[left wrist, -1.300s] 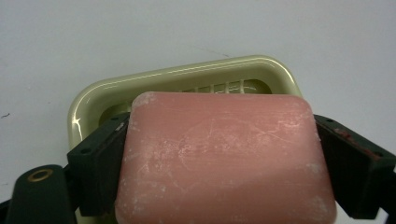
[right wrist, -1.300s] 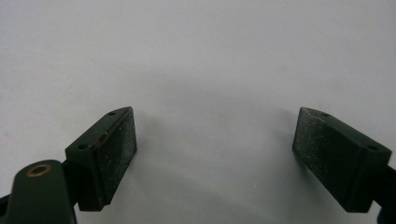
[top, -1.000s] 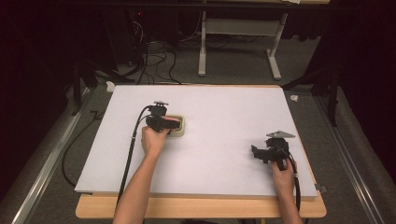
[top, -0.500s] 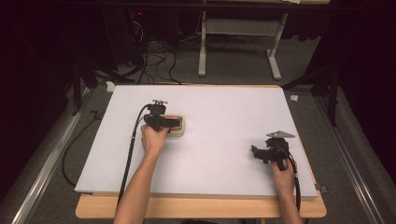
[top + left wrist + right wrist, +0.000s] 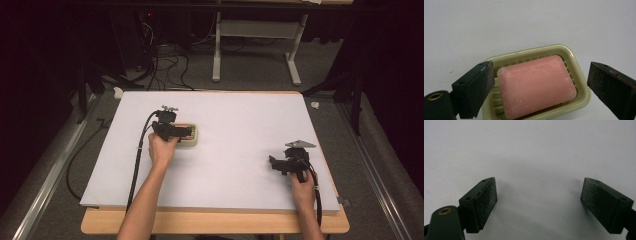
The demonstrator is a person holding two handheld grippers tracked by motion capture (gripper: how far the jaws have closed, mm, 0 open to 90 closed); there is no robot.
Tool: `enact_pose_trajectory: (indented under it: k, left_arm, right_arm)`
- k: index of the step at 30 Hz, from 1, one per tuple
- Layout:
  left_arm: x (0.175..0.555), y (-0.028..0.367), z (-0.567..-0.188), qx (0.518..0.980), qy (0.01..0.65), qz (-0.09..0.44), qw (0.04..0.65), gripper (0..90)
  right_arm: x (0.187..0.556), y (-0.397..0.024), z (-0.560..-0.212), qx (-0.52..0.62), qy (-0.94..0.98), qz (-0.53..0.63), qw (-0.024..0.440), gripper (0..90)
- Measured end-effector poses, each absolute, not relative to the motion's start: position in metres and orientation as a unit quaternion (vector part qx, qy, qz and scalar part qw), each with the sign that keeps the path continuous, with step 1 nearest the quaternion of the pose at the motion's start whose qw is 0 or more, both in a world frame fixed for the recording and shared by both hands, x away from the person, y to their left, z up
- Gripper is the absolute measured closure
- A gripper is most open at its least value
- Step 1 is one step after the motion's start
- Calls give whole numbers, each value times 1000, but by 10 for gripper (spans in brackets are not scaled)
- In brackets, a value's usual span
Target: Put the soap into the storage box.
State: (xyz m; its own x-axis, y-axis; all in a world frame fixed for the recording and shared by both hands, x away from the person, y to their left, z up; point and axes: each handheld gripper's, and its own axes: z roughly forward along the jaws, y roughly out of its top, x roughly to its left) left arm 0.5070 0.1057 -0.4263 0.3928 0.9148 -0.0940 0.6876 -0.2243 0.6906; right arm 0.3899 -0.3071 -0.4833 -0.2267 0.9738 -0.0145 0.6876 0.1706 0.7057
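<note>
A pink bar of soap lies in a pale green ribbed soap dish on the white table. My left gripper hovers just over it, open, one jaw at each end of the dish, touching nothing. In the high view that gripper sits over the soap dish at the table's left middle, held by a bare hand. My right gripper rests low at the right side, open; in its own view my right gripper has only bare white surface between its fingers.
The white board lies on a wooden table whose front edge shows below. Black cables trail from the left gripper off the front left. Beyond the far edge stand a white table frame and floor cables.
</note>
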Motion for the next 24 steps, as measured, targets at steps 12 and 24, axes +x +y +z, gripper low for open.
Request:
enact_pose_trajectory:
  k: [12, 24]
  left_arm:
    - [494, 121, -420, 754, 522, 175, 358, 99]
    - [479, 134, -414, 752, 517, 178, 369, 137]
  right_arm:
    - [390, -307, -483, 572, 726, 295, 243, 143]
    - [390, -307, -483, 572, 726, 295, 243, 143]
